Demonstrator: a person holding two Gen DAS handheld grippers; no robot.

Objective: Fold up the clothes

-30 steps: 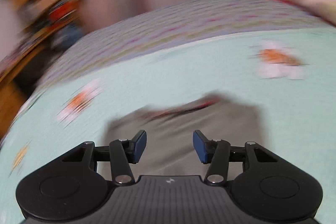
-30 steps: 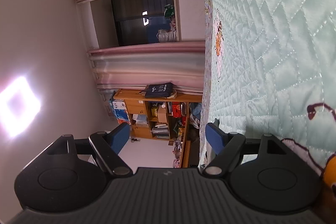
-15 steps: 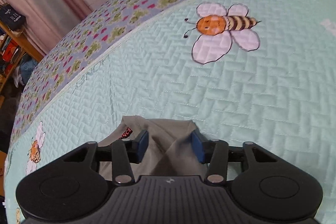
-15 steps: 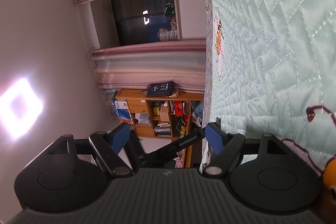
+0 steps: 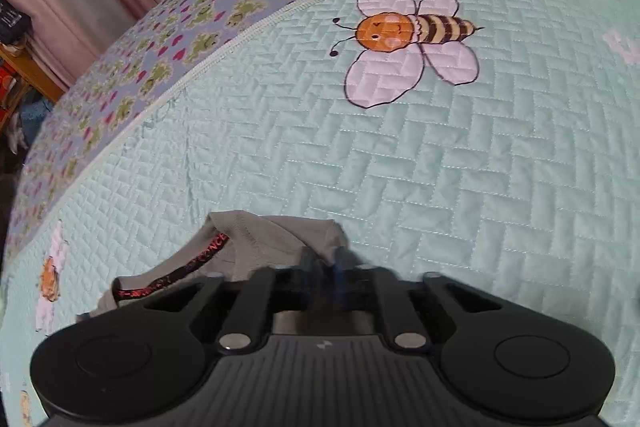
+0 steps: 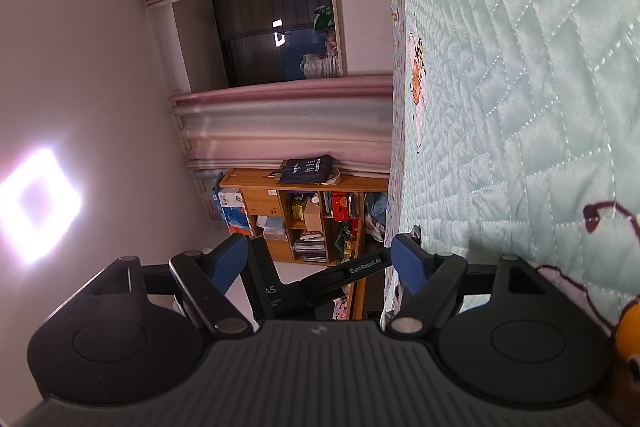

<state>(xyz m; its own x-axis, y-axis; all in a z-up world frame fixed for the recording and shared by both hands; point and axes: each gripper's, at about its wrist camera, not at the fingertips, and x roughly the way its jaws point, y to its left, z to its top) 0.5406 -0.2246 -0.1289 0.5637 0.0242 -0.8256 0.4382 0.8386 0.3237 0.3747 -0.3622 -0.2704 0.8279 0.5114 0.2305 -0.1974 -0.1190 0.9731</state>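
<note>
1. The left tool [image 5: 325, 261] points steeply down at the bed; its jaws have just been closing and now meet, pinching a raised fold of the grey garment [image 5: 276, 239] between the pads.
2. The grey garment lies bunched on the mint quilted bedspread [image 5: 460, 163], close to the lower middle of the left wrist view. Its neckline, edged with a dark band bearing red lettering [image 5: 200, 259], runs off to the left of the pinched fold.
3. A bee motif [image 5: 404, 47] is stitched on the bedspread well beyond the garment, and a smaller bee [image 5: 50, 277] sits at the left edge.
4. A frog-and-heart patterned strip [image 5: 192, 27] borders the far side of the bedspread.
5. The right tool [image 6: 318, 261] is rolled on its side beside the bed, jaws wide apart with nothing gripped. Part of the other tool's black frame shows between its fingers.
6. Beyond it stand pink curtains [image 6: 280, 115] and a wooden shelf [image 6: 296, 223] crowded with small items.
</note>
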